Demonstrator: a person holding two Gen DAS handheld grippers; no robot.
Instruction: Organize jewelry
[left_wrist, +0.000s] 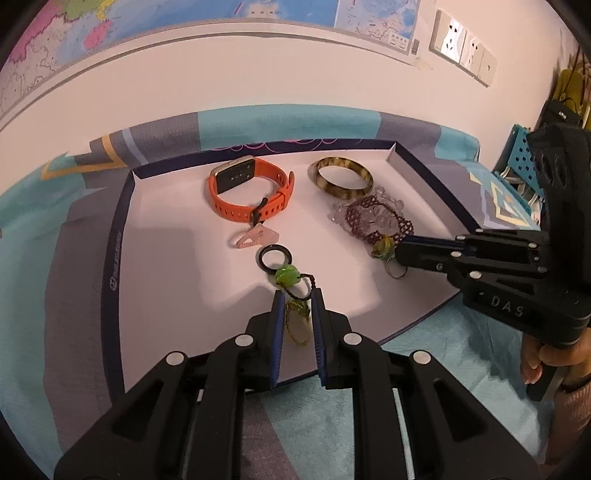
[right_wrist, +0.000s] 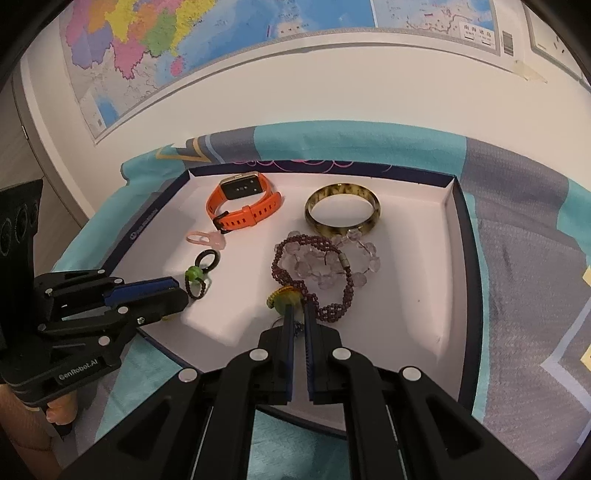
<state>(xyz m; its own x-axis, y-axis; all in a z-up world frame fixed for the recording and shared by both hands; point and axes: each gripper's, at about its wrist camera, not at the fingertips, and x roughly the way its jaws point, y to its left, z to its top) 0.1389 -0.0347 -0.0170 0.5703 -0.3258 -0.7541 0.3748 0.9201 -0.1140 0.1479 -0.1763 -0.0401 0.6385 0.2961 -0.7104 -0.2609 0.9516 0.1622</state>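
A white tray (left_wrist: 114, 258) with a navy rim holds the jewelry. My left gripper (left_wrist: 297, 297) is shut on the greenish-gold tassel (left_wrist: 297, 319) of a charm with a green bead (left_wrist: 285, 275) and a black ring (left_wrist: 263, 258). This charm lies on the tray's near left part. In the right wrist view my right gripper (right_wrist: 299, 312) is shut on the cord of a yellow-green disc pendant (right_wrist: 284, 300), whose metal key ring (left_wrist: 397, 272) hangs below. The pendant touches a dark red beaded bracelet (right_wrist: 347, 291).
An orange watch (left_wrist: 251, 206), a tortoiseshell bangle (left_wrist: 341, 191), a clear crystal bracelet (right_wrist: 365, 258) and a pink piece (left_wrist: 255, 237) lie farther back in the tray. A teal and grey cloth (right_wrist: 517, 258) covers the table. Maps hang on the wall behind.
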